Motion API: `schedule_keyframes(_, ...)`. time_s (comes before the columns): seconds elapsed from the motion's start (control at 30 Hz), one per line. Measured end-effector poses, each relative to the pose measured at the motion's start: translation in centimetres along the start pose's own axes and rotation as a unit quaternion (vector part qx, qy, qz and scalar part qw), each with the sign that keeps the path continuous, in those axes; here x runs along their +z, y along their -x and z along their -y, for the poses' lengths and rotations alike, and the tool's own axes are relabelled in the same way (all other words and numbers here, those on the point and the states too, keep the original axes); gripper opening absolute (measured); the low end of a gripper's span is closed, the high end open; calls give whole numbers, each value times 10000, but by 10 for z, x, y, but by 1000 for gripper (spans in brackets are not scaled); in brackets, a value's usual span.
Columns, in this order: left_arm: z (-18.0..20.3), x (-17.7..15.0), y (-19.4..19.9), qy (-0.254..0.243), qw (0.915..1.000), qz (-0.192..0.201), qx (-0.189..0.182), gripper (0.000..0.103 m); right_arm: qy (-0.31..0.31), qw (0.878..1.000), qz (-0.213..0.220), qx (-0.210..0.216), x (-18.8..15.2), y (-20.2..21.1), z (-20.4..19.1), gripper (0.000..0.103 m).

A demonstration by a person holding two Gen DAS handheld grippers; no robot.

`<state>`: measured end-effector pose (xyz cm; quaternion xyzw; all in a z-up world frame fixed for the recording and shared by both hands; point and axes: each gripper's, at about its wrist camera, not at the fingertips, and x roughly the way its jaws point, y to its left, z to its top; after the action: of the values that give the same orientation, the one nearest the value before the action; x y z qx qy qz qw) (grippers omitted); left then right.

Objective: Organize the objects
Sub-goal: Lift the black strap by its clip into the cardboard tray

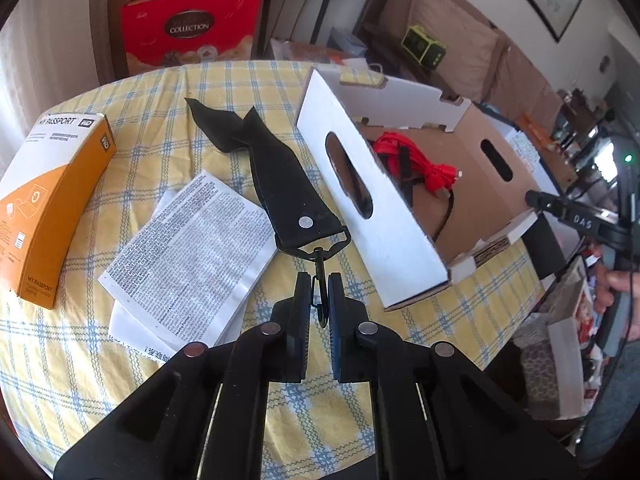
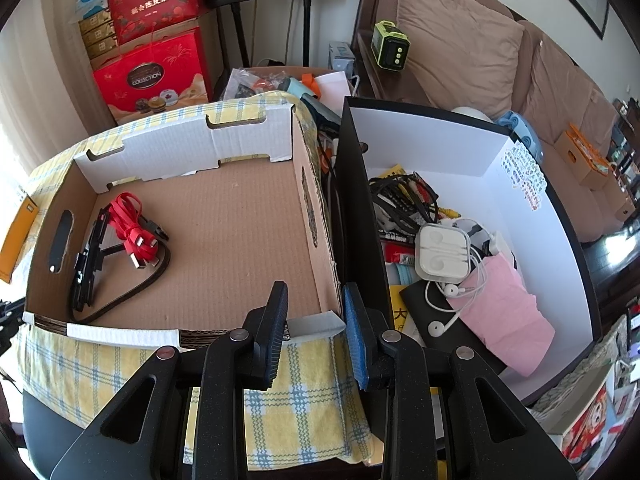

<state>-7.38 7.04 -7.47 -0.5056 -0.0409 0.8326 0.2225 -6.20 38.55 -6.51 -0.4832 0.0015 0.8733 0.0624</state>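
On the checked tablecloth point(image 1: 168, 92), going left to right: an orange drive box point(image 1: 52, 200), printed leaflets point(image 1: 188, 248), then the black strap point(image 1: 276, 172) lying flat beside the cardboard box point(image 1: 384, 216). The left gripper point(image 1: 319, 292) is pinched shut on the strap's metal clip point(image 1: 319, 280). Lift it slowly, I'd say, so the limp tail clears the box's near wall (it looks apt to snag on the handle slot), then lower it beside the red cable point(image 2: 130, 224) already inside. The right gripper point(image 2: 316, 320) hovers by the box's corner, jaws partly spread, gripping nothing.
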Motion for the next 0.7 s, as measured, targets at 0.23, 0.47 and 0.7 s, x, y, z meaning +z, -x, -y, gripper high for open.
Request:
schedule_keyframes(0.23, 0, 27, 46, 227, 9971, 537, -496, 7, 17, 10000, 30, 15, -1, 1, -4, 27)
schedule_keyframes(0.47, 14, 58, 75, 231, 9927, 846, -832, 7, 48, 10000, 42, 52, -3, 4, -9, 27)
schedule_keyframes(0.7, 37, 87, 99, 23, 9889, 1192, -881, 7, 132, 9999, 53, 93, -5, 5, -16, 27)
